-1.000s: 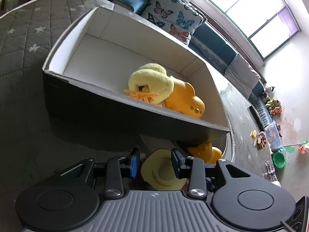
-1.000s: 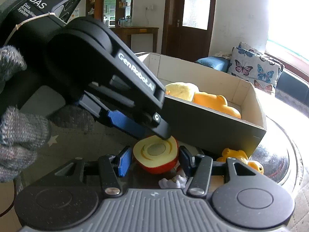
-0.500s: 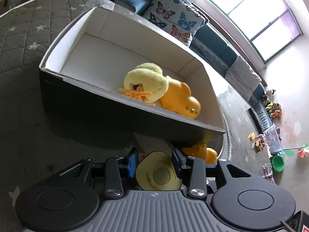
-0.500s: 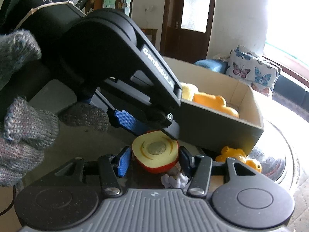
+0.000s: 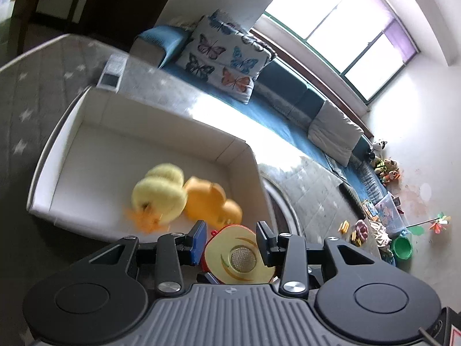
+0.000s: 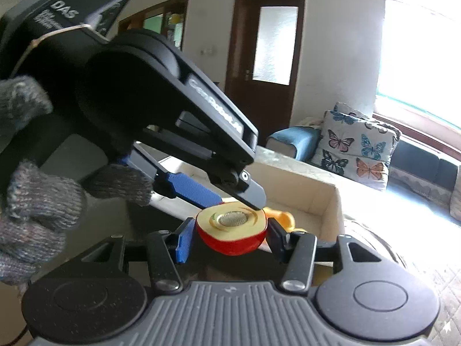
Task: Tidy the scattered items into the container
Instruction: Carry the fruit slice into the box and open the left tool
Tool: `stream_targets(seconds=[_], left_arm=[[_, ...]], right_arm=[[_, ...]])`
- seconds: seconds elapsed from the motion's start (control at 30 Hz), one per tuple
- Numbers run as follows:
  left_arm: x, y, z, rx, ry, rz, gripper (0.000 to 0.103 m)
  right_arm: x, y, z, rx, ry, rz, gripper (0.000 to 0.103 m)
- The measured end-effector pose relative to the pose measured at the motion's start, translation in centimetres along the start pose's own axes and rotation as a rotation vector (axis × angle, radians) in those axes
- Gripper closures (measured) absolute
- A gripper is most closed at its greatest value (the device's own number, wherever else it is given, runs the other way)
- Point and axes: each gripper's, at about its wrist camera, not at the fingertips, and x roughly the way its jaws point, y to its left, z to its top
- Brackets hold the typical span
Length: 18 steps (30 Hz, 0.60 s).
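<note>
While our left gripper [image 5: 230, 238] clamps the red toy apple half with a cream cut face [image 5: 240, 258] above the white-lined cardboard box [image 5: 86, 155], its red skin is mostly hidden. Whether our right gripper [image 6: 227, 235] touches that half we cannot tell. Blur smears the yellow plush duck [image 5: 158, 194] inside.

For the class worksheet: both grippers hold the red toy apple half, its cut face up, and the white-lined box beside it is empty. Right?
Not quite. The white-lined box is not empty: the left wrist view shows a yellow plush duck and an orange toy in it. The red toy apple half is gripped as stated.
</note>
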Motion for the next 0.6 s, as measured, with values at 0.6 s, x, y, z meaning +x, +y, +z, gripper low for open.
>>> stream_targets(seconds=[0.6], left_arm=[[5.0,1.5,1.7,-0.001,0.037,0.035,0.063]], right_arm=[[5.4,-4.8,-0.3,0.158,0.084,0.025,0.049]])
